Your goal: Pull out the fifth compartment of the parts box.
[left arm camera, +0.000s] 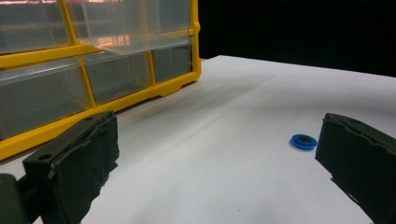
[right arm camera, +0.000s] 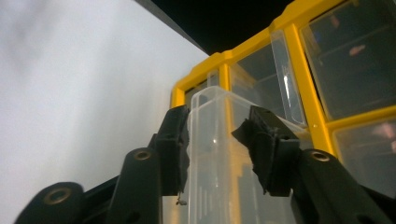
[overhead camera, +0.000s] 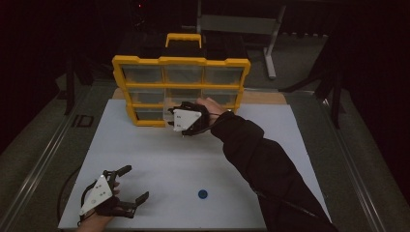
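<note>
- My right claw (right arm camera: 217,140) is around the clear drawer (right arm camera: 219,158) in the bottom row of the yellow box (overhead camera: 181,87). One pad touches it; the other stands just off.
- My left claw (overhead camera: 133,186) sits wide open and empty on the white tabletop (overhead camera: 169,159), near a blue ring (left arm camera: 303,141).

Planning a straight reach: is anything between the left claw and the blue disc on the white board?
Nothing visible does. The left claw stands open, and bare white board runs from it to the blue disc. The yellow organizer and the right claw at its drawer sit farther back, off that line.
</note>
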Demonstrator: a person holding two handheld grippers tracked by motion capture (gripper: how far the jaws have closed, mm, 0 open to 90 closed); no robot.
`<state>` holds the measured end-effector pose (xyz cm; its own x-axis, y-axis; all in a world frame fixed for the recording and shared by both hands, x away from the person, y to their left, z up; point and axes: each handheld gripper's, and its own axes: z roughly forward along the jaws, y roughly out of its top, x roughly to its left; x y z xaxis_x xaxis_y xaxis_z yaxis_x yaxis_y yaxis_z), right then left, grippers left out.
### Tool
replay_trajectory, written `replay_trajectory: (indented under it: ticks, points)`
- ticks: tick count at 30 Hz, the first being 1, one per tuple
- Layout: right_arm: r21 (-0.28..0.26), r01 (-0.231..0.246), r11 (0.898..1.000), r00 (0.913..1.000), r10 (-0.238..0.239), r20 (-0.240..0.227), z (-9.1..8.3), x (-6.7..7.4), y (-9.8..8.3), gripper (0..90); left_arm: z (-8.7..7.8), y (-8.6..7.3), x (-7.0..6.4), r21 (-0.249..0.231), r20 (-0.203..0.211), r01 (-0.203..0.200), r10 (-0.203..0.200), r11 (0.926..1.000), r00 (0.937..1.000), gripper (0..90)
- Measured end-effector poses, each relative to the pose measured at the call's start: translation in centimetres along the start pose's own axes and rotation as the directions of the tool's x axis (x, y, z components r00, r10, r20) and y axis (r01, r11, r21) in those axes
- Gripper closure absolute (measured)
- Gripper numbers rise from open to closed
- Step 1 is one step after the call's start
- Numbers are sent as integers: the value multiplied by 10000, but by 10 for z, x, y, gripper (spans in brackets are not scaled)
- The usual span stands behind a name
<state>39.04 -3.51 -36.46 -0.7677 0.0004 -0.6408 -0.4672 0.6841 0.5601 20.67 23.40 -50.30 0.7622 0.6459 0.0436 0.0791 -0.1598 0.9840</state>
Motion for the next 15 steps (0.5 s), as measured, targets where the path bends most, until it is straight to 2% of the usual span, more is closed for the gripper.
replay_trajectory:
  ticks: [2, 3, 5, 8, 10, 14, 15]
  points:
    - [121, -761, 9970, 9971, 761, -32, -2, -5, 2, 473, 0, 0, 0, 4, 12, -4, 4, 10000, 10000, 0]
    - [161, -1258, 9919, 9920, 1259, -46, -3, -8, 3, 443, 0, 0, 0, 6, 9, -4, 4, 10000, 10000, 0]
    - [229, -2276, 9735, 9737, 2278, -33, -5, -13, 4, 410, 0, 0, 0, -2, 4, 11, -11, 10000, 10000, 0]
    - [238, -3265, 9449, 9452, 3265, 68, -7, -19, 3, 374, 0, 0, 0, 4, -1, 23, -23, 10000, 10000, 0]
    - [215, -3694, 9290, 9292, 3690, 203, -8, -22, 2, 356, 0, 0, 0, 8, -8, -5, 5, 10000, 10000, 0]
    - [295, -4620, 8864, 8866, 4609, 374, -8, -25, -1, 276, 0, 0, 0, 8, -10, 22, -22, 10000, 10000, 0]
    - [252, -4763, 8789, 8791, 4754, 340, -9, -25, -1, 256, 0, 0, 0, 10, -13, 20, -20, 10000, 10000, 0]
